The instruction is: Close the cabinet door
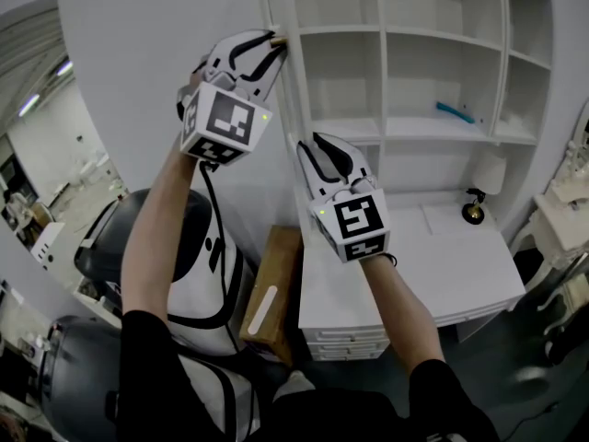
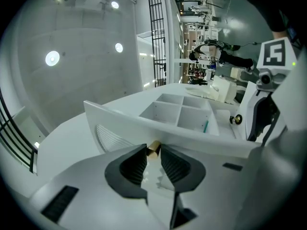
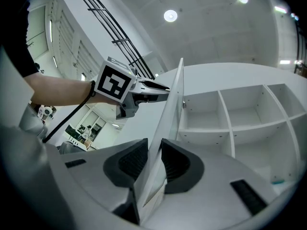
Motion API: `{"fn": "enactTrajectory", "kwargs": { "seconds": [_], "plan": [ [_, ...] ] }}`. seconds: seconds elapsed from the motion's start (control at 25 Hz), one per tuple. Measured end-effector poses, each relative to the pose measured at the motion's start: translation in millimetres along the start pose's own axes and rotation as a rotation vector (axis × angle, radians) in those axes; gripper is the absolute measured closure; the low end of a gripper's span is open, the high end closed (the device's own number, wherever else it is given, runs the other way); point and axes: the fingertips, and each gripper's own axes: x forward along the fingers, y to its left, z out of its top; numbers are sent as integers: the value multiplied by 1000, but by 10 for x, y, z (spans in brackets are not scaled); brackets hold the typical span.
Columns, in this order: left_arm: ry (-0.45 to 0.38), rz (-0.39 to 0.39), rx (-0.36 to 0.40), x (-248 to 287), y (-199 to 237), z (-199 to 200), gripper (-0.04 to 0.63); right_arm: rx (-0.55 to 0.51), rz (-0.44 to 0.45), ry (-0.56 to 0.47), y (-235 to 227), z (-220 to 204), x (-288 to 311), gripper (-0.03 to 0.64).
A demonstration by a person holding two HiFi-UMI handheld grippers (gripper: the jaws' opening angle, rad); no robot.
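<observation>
Left gripper (image 1: 273, 44): we have its jaws pinched onto the brass knob (image 2: 153, 148).
Right gripper (image 3: 153, 143): we clamp the cabinet door (image 3: 169, 107) edge.
Door: open beside shelves (image 1: 405, 31).

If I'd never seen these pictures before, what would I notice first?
Probably the two grippers with black-and-white square markers, held up in front of the white open shelves. The left gripper pinches a small gold knob on the tall white cabinet door, and the right gripper grips that door's edge, lower in the head view. A little teal thing lies alone on a shelf at the right.
</observation>
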Motion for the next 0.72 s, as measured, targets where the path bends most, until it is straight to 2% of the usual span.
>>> {"fn": "enactTrajectory", "kwargs": {
  "seconds": [0.48,0.72],
  "plan": [
    [16,-61,39,256,-157,149,497,150,3,0,-348,-79,-98,529],
    [35,-74,44,315,-202,187,499,189,-7,-6,-435,-100,-129,532]
  ]
}}
